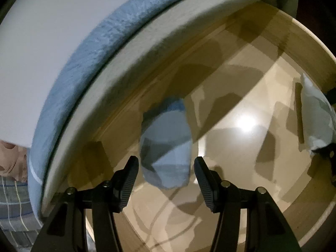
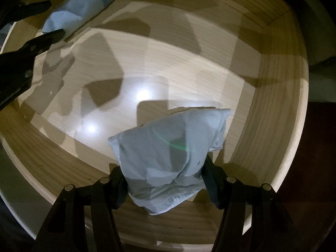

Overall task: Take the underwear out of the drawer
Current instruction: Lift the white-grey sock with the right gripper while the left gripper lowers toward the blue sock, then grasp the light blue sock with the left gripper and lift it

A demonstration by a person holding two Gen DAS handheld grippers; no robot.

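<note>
A rolled blue underwear [image 1: 166,145] lies on the floor of the open wooden drawer [image 1: 294,42], close to its front wall. My left gripper [image 1: 167,168] points down at it, open, one finger on each side of the roll, with a gap showing at each pad. In the right wrist view the same blue roll [image 2: 82,8] lies at the far left with the left gripper [image 2: 55,19] astride it. My right gripper [image 2: 166,187] is shut on a pale blue folded underwear [image 2: 172,147], held over the drawer floor [image 2: 210,73]. That pale bundle [image 1: 315,115] shows at the right edge of the left view.
The drawer walls [image 2: 273,105] ring the glossy floor, which holds only shadows besides the clothes. Outside the white drawer front [image 1: 130,63] runs a blue textured band [image 1: 84,63]. A person's hand [image 1: 10,159] and plaid cloth [image 1: 12,199] sit at the lower left.
</note>
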